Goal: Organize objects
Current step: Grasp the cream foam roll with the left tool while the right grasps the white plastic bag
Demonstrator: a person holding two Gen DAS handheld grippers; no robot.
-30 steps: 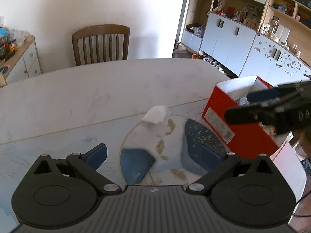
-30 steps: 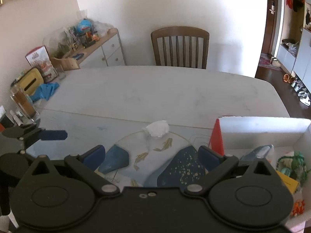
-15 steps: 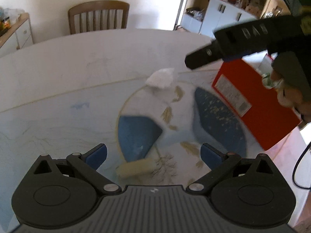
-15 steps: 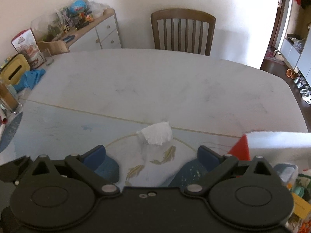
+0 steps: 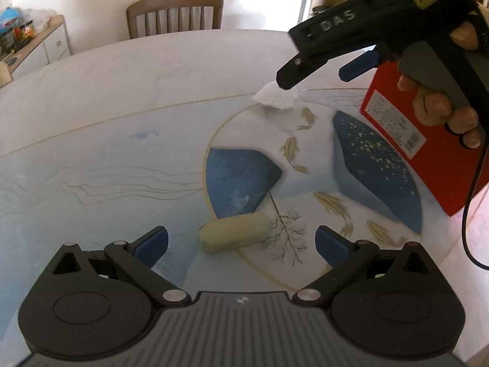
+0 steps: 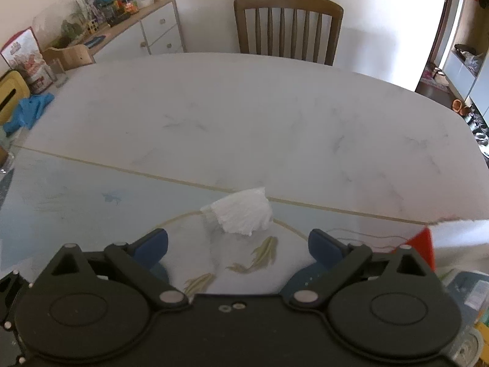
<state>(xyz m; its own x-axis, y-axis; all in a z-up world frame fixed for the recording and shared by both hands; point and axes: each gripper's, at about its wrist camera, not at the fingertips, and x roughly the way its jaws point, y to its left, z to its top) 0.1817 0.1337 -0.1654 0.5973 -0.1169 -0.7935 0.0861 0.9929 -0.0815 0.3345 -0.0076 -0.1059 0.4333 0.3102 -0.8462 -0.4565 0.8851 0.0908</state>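
A pale yellow roll-shaped object (image 5: 234, 233) lies on the painted mat, just ahead of my left gripper (image 5: 241, 243), whose fingers stand wide open on either side of it. A crumpled white tissue (image 6: 241, 211) (image 5: 276, 97) lies on the mat's gold ring. My right gripper (image 6: 238, 244) is open and hovers right behind the tissue; in the left wrist view one of its fingertips (image 5: 287, 78) sits over the tissue. A hand (image 5: 440, 104) holds that gripper. The red box (image 5: 406, 140) stands at the right.
The mat with blue shapes and fish (image 5: 376, 168) covers the near part of the marble table (image 6: 244, 116). A wooden chair (image 6: 288, 27) stands at the far side. A sideboard with clutter (image 6: 122, 21) is at the left. A blue cloth (image 6: 29, 113) lies at the table's left edge.
My left gripper has tilted down and come near the yellow roll, which came into view. My right gripper has moved forward from beside the box to just behind the tissue.
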